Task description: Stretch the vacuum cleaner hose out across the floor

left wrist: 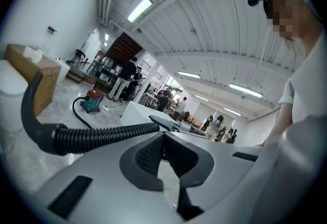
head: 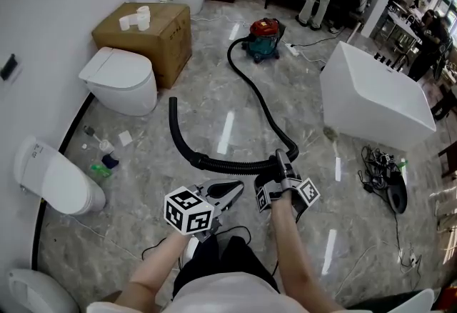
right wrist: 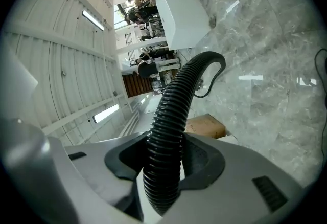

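Gripping the black ribbed hose (head: 214, 161) between its pads, the right hand-held gripper (head: 280, 170) points level; the left hand-held gripper (head: 232, 191) is clenched and empty, the hose passing just beyond its tips; ahead of the right one, the hose curves across the floor (head: 214, 101) to the red vacuum cleaner (head: 265, 36).

Bare floor (head: 214, 101) lies open ahead, hemmed by toilet (head: 121, 79), cardboard box (head: 161, 36) and bathtub (head: 371, 93).

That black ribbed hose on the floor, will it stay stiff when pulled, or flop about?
Probably floppy: the black ribbed hose lies in loose curves. Its ridges likely stop it slipping from the right gripper. Pulling hard might drag the red canister vacuum.
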The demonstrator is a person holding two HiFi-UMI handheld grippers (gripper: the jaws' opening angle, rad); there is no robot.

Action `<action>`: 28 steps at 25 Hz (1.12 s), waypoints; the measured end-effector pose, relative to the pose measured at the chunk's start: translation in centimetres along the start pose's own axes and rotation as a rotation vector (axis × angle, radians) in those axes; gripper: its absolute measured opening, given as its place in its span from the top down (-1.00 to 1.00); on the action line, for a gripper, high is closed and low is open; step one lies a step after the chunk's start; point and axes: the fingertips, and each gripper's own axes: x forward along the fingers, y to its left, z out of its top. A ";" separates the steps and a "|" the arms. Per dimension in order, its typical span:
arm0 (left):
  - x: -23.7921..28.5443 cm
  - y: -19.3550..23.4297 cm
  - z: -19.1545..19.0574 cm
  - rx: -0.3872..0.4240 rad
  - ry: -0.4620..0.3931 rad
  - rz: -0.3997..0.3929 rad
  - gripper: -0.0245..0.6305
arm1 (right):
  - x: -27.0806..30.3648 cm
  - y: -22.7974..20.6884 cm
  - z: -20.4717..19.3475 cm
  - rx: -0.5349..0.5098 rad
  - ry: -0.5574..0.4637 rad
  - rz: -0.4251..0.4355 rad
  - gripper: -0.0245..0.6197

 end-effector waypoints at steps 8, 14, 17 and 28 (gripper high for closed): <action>-0.4 1.1 -0.5 -0.181 -0.101 -0.006 0.89 | 0.2 1.9 -0.9 0.068 0.014 0.061 0.36; -0.7 1.5 0.5 -0.363 -0.237 -0.076 0.80 | 0.3 3.2 -1.9 0.113 0.034 0.099 0.38; -0.3 1.3 0.8 -0.459 -0.273 -0.133 0.34 | 0.4 3.3 -2.1 0.117 0.049 0.103 0.38; 0.5 3.9 2.9 -0.565 -0.433 -0.034 0.07 | 0.2 3.4 -3.0 0.156 0.066 0.112 0.39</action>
